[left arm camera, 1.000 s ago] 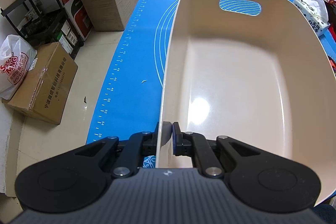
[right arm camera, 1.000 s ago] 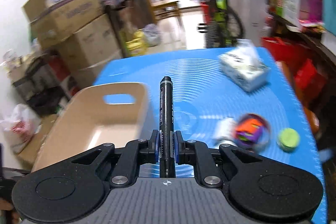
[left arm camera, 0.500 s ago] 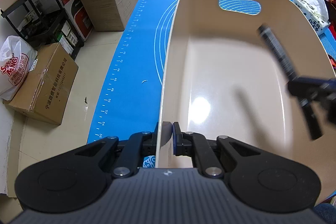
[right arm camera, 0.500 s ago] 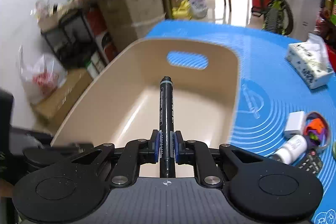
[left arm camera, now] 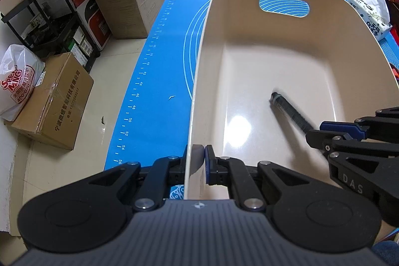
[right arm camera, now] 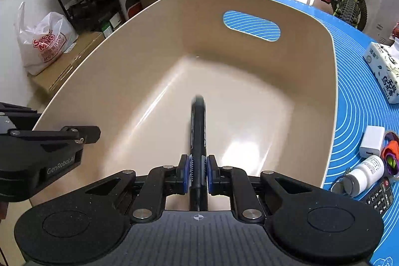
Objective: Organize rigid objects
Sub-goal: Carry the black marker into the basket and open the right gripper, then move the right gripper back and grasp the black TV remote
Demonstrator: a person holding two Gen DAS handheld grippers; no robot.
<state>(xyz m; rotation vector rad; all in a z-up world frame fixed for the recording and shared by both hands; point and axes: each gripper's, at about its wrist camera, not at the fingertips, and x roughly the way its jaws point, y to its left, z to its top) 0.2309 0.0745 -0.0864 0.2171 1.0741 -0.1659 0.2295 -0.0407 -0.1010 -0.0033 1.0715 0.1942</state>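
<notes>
A beige plastic basket point(left arm camera: 286, 46) with a handle slot stands on the blue mat point(left arm camera: 162, 71). My left gripper point(left arm camera: 198, 162) is shut on the basket's near rim. My right gripper point(right arm camera: 198, 172) holds a black marker point(right arm camera: 198, 141) between its blue pads; the pads stand slightly off the barrel and the marker looks blurred. The marker point(left arm camera: 290, 111) points down into the basket point(right arm camera: 249, 81), its tip near the floor. In the left wrist view my right gripper point(left arm camera: 324, 131) enters from the right.
On the mat right of the basket lie a white charger point(right arm camera: 371, 145), a white bottle point(right arm camera: 365, 175), a remote point(right arm camera: 380, 195), a colourful toy point(right arm camera: 391, 156) and a tissue pack point(right arm camera: 385, 71). Cardboard boxes point(left arm camera: 52, 101), a shelf rack and a bag stand left on the floor.
My right gripper carried the marker from above the mat over the basket and lowered it inside, tip down. Its pads now look slightly apart. My left gripper has stayed on the rim.
</notes>
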